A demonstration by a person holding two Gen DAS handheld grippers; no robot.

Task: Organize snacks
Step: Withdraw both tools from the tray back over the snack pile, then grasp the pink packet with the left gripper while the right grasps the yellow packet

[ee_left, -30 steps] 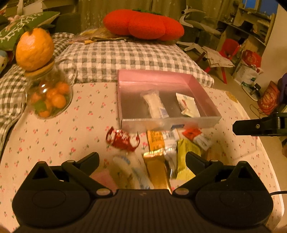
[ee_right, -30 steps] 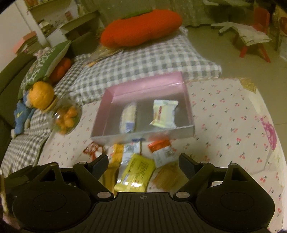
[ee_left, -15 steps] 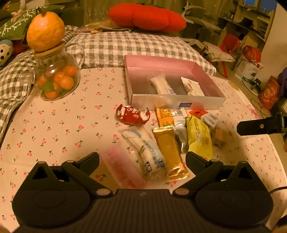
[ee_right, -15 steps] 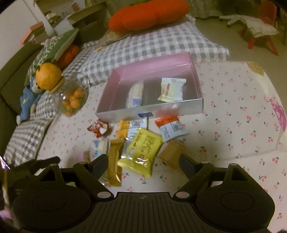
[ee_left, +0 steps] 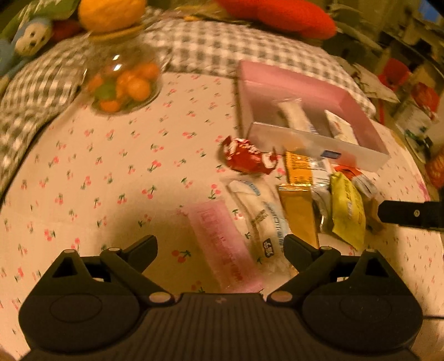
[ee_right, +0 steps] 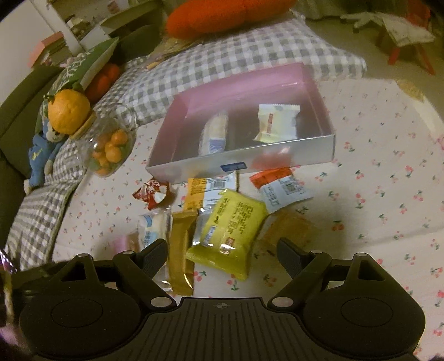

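A pink box (ee_right: 319,151) (ee_left: 369,159) holds a white bar (ee_right: 213,133) and a cream packet (ee_right: 274,123). In front of it lie loose snacks: a red wrapper (ee_left: 247,157), a pink packet (ee_left: 222,244), a white bar (ee_left: 260,216), a gold bar (ee_right: 180,247), a yellow packet (ee_right: 230,233) and a red-and-white packet (ee_right: 280,187). My left gripper (ee_left: 220,244) hangs over the pink packet, its jaws closing, pads clear of the packet. My right gripper (ee_right: 222,250) is open above the yellow packet, touching nothing.
A glass jar of small oranges (ee_left: 122,80) (ee_right: 109,147) with an orange-shaped lid stands at the left. Checked cushions (ee_right: 249,50) and a red pumpkin cushion (ee_right: 222,14) lie behind the box. A stuffed toy (ee_right: 41,155) sits at the far left. Cherry-print cloth (ee_left: 97,172) covers the surface.
Both grippers have sunk toward the snack pile. The left one has shifted and rolled, so the pink packet now lies between its fingers. The snacks have not moved.
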